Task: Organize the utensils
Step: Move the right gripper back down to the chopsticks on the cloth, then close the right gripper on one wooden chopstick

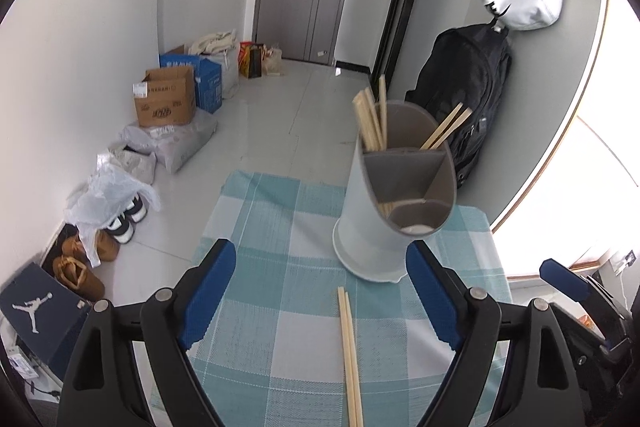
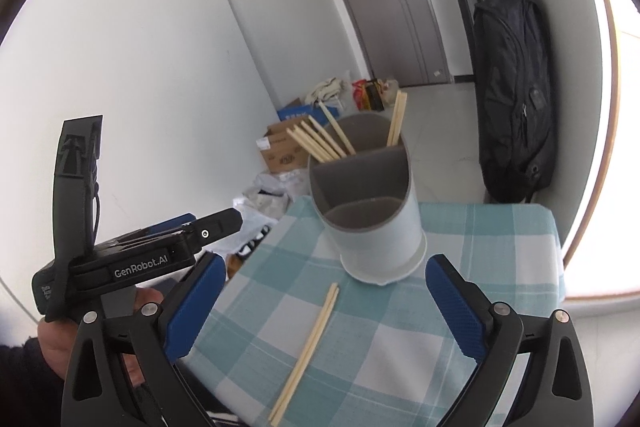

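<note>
The left gripper [image 1: 320, 291] hovers with jaws wide apart and empty over the checked cloth [image 1: 280, 227]. Between them a pair of chopsticks [image 1: 350, 355] lies flat, its long axis pointing toward the holder [image 1: 394, 195], where more chopsticks [image 1: 372, 125] stand upright. The right gripper [image 2: 320, 307] likewise gapes empty.

Woven cloth [image 1: 280, 227], wooden chopsticks [image 1: 350, 347], matt plastic holder [image 1: 372, 227].
</note>
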